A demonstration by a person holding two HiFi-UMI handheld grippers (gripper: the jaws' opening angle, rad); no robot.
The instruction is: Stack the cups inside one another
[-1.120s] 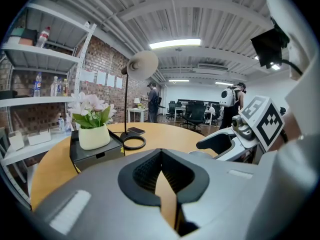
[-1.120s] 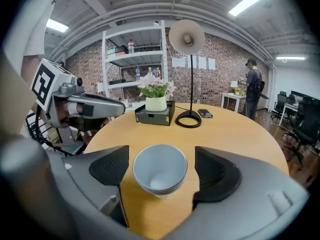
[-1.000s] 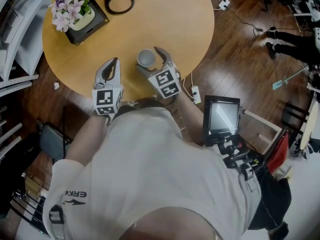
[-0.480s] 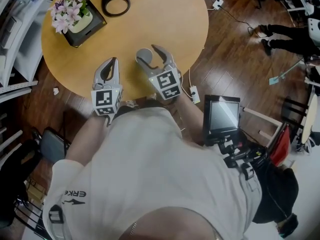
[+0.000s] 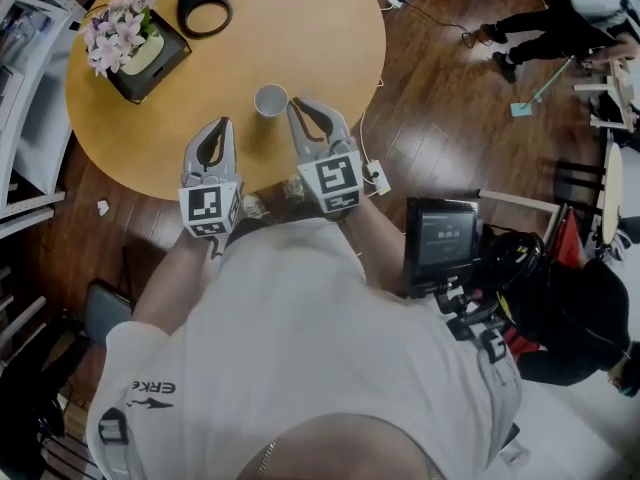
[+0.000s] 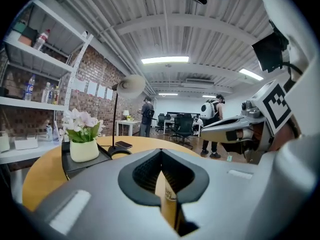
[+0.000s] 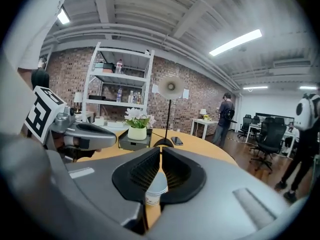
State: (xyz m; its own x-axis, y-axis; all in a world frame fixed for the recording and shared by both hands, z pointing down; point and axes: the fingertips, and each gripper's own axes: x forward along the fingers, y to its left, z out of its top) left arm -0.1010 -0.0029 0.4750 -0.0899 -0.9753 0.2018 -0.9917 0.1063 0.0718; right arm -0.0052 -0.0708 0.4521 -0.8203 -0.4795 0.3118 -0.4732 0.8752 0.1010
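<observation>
Left gripper (image 5: 221, 125) clenched, empty. Right gripper (image 5: 306, 108) just closed, nothing between jaws. 1 cup (image 5: 270, 99) upper centre; nested count unreadable.

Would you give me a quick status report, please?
Left gripper shut, empty. Right gripper jaws just closed on nothing. Paper cup upright on table, clear of both. Nothing in the way.
</observation>
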